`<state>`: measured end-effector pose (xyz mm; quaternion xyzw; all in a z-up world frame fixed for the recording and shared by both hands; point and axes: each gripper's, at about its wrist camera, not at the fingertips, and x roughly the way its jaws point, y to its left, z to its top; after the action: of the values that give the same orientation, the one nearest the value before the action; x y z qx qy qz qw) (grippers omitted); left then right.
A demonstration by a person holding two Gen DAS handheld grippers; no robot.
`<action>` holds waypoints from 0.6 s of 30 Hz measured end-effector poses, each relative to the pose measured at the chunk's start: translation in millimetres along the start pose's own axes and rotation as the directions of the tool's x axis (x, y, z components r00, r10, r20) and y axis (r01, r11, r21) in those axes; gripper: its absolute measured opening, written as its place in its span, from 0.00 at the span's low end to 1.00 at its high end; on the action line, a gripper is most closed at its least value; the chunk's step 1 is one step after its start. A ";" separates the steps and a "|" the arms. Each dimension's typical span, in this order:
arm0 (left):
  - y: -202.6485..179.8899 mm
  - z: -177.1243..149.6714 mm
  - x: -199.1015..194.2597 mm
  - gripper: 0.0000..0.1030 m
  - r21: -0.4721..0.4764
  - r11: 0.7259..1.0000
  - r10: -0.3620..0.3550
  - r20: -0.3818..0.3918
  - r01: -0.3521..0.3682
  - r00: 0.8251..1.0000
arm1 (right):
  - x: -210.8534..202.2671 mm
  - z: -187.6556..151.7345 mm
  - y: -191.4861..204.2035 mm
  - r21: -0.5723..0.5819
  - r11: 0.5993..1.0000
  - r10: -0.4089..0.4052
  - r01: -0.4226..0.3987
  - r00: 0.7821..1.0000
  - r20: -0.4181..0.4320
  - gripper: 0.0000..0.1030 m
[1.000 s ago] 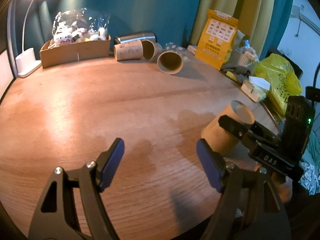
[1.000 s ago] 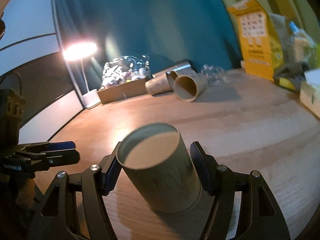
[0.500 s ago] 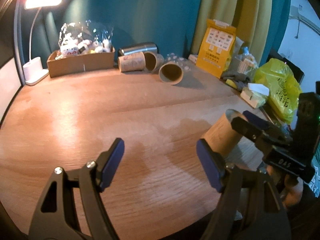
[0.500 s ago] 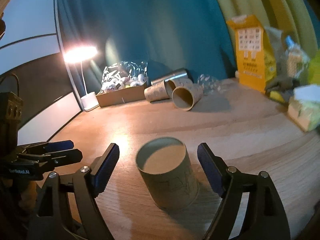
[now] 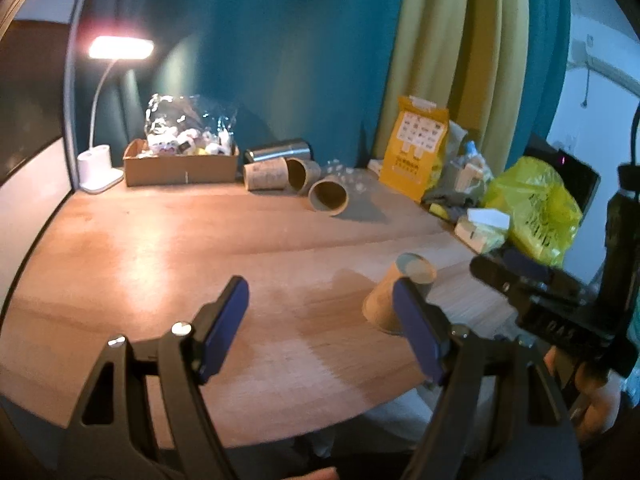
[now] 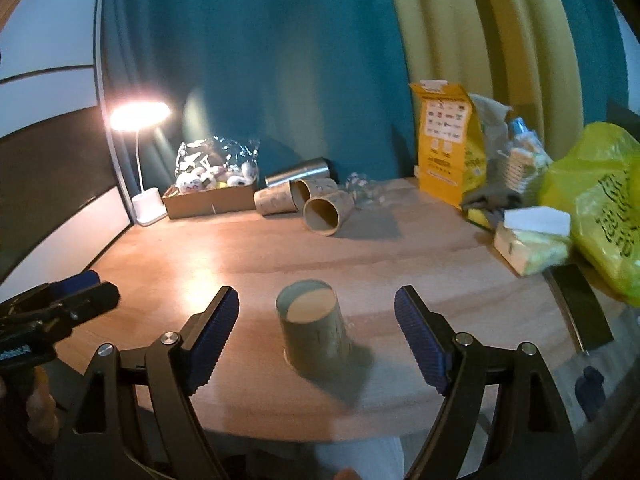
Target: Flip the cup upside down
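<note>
A brown paper cup (image 6: 314, 330) stands upside down on the round wooden table (image 6: 400, 264), base up, near the front edge. My right gripper (image 6: 316, 334) is open, its blue pads on either side of the cup and drawn back from it, touching nothing. In the left wrist view the cup (image 5: 394, 294) shows right of centre, partly behind my right pad. My left gripper (image 5: 320, 330) is open and empty above the table's front edge. The right gripper (image 5: 516, 276) shows at the far right of that view.
Three paper cups (image 6: 320, 212) and a steel tumbler (image 6: 298, 172) lie on their sides at the back. A cardboard box (image 6: 208, 200), a lit lamp (image 6: 140, 116), a yellow packet (image 6: 446, 140), a yellow bag (image 6: 600, 200) and a tissue pack (image 6: 528, 240) line the back and right.
My right gripper opened and let go of the cup, then drew back and up. The cup stays base up on the table. My left gripper also rose and drew back.
</note>
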<state>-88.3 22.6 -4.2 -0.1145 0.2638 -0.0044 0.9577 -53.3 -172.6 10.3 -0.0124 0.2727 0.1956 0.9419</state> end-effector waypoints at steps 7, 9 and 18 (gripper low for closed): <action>-16.1 -10.1 -28.9 0.74 0.007 1.000 -0.006 0.023 0.006 1.000 | -27.5 -8.4 5.2 -0.005 1.000 -0.019 0.019 1.000 0.006 0.81; -17.4 -10.3 -35.4 0.74 0.006 1.000 0.009 0.033 -0.009 0.999 | -34.1 -8.6 7.5 -0.011 1.000 -0.018 0.018 1.000 0.014 0.81; -19.2 -8.9 -59.0 0.89 0.019 0.999 0.044 0.093 -0.046 0.995 | -44.9 -4.9 11.2 -0.017 1.000 0.011 -0.010 0.999 0.035 0.81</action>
<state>-142.5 6.0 22.3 -0.0985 0.2215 0.0195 0.9700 -94.8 -179.1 30.3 -0.0154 0.2545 0.2030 0.9454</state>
